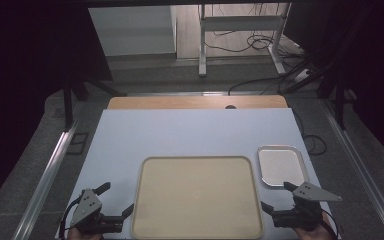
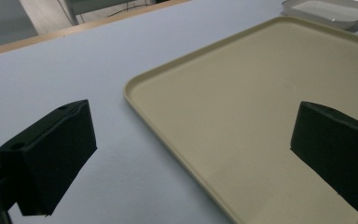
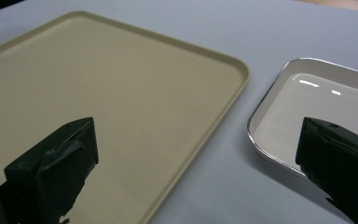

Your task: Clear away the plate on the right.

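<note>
While fingers gape, beige tray [image 1: 197, 197] lies between left gripper [image 1: 116, 200] and right gripper [image 1: 275, 196].

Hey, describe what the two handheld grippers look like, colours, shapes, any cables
Both are black two-jaw tools. The left gripper and the right gripper each carry a grey three-cornered plate on top with small dark holes. The jaws end in blocky, wedge-shaped black pads. A thin black cable loops beside each one.
</note>
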Motion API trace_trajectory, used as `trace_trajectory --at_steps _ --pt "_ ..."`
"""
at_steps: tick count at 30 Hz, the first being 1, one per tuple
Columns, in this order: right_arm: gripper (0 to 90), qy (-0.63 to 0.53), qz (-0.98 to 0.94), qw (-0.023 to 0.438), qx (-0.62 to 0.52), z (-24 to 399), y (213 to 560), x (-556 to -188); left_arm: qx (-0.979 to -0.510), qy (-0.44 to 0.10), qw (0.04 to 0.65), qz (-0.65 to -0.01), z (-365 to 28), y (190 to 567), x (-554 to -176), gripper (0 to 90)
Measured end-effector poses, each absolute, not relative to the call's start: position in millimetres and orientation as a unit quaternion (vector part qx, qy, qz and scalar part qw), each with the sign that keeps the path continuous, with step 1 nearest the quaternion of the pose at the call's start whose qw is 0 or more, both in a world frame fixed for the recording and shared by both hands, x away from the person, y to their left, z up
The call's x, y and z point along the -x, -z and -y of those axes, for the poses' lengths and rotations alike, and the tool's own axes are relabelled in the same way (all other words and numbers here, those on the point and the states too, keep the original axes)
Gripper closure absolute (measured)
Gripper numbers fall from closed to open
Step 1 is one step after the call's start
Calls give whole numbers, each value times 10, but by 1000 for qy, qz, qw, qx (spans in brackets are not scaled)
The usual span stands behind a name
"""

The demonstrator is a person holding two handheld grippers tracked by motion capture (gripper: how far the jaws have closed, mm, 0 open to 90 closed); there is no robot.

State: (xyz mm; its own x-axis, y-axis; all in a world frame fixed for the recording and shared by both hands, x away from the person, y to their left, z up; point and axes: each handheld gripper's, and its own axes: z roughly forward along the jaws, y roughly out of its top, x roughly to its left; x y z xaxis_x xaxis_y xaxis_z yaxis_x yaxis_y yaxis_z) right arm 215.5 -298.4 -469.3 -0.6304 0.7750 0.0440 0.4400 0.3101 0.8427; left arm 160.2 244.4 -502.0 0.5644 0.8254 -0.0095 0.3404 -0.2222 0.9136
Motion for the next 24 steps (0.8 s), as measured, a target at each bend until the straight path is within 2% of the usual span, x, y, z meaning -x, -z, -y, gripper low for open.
trace_trajectory --at_steps 6,9,12,24 --pt "0 -430 -795 199 -377 2943 4703 -2173 -725 -239 502 -407 -2490 5015 -1593 0" --pt "0 -407 -806 210 -374 2911 4726 -2187 -723 -250 495 -412 -2497 5011 -1590 0" --pt "0 -400 -814 193 -374 2899 4765 -2212 -717 -259 500 -411 -2500 4991 -1580 0" --pt "0 -401 -810 194 -382 2926 4762 -2198 -713 -272 506 -402 -2495 4970 -1586 0"
